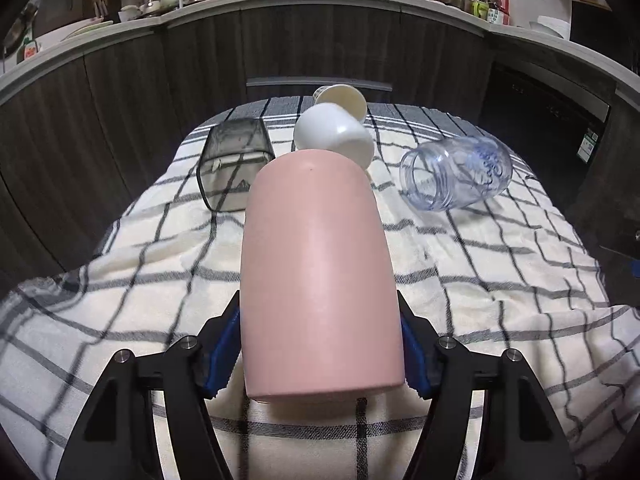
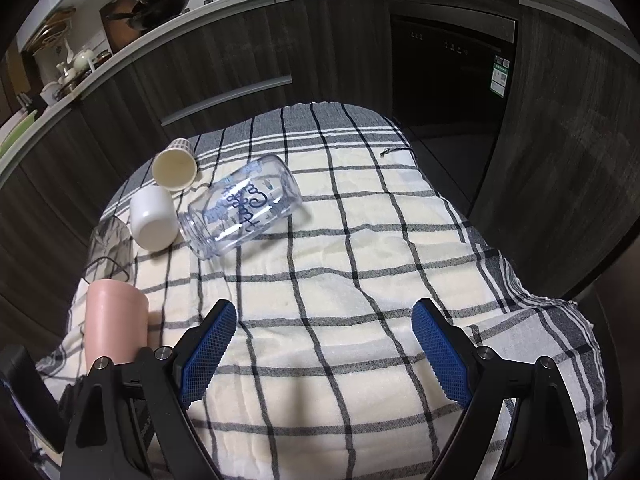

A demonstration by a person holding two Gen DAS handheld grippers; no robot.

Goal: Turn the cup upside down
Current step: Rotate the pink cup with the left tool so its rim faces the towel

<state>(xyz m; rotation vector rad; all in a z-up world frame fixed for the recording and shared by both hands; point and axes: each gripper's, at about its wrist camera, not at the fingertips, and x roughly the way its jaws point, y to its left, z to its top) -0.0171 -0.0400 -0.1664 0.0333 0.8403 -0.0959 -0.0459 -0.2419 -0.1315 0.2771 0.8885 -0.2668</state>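
A tall pink cup [image 1: 320,272] stands between the blue pads of my left gripper [image 1: 322,356], which is shut on its lower part; its closed base faces up. It also shows in the right wrist view [image 2: 114,324] at the left edge. My right gripper [image 2: 324,350] is open and empty above the checked cloth [image 2: 360,264], well right of the pink cup.
Behind the pink cup lie a white cup [image 1: 336,132], a cream paper cup [image 1: 344,98], a clear jar with blue lettering on its side [image 1: 456,174] and a smoky square container [image 1: 234,160]. Dark cabinets [image 1: 200,60] stand beyond the cloth's far edge.
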